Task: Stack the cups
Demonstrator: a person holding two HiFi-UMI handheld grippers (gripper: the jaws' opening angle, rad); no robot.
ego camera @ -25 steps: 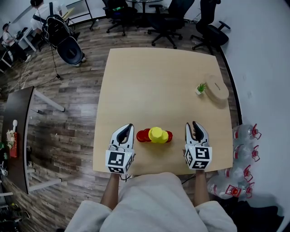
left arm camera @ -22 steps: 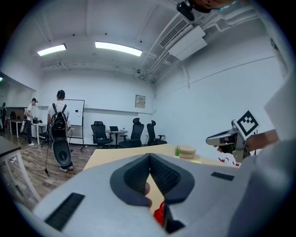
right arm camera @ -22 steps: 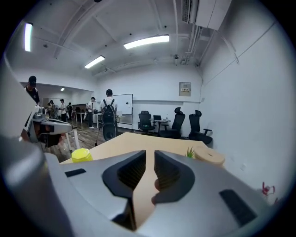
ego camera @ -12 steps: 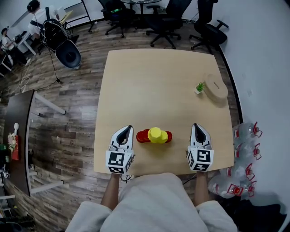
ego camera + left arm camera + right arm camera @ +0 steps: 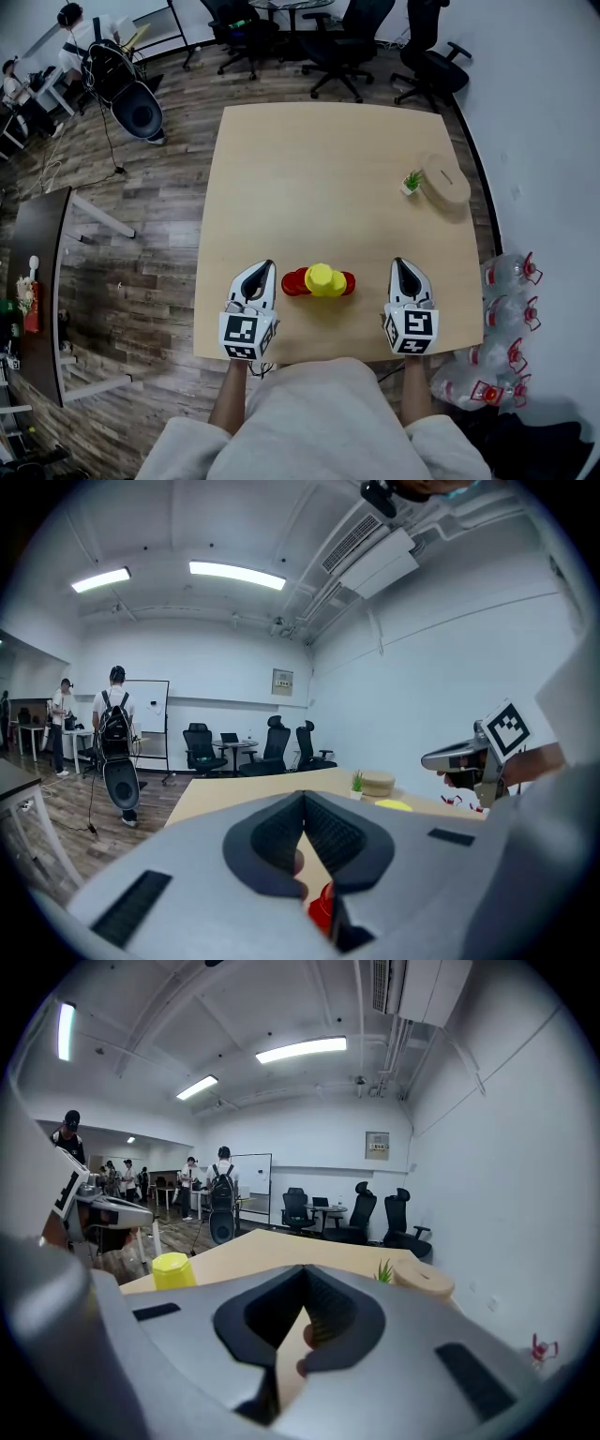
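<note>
Head view: a bright yellow cup (image 5: 324,278) with a faceted, angular top stands near the front edge of a pale wooden counter (image 5: 328,169). Red cups (image 5: 293,281) peek out on both sides of it, touching it. The left gripper (image 5: 269,265) is just left of the cups, its jaws pressed together with nothing between them. The right gripper (image 5: 400,263) is to their right, a little apart, its jaws likewise pressed together and empty.
</note>
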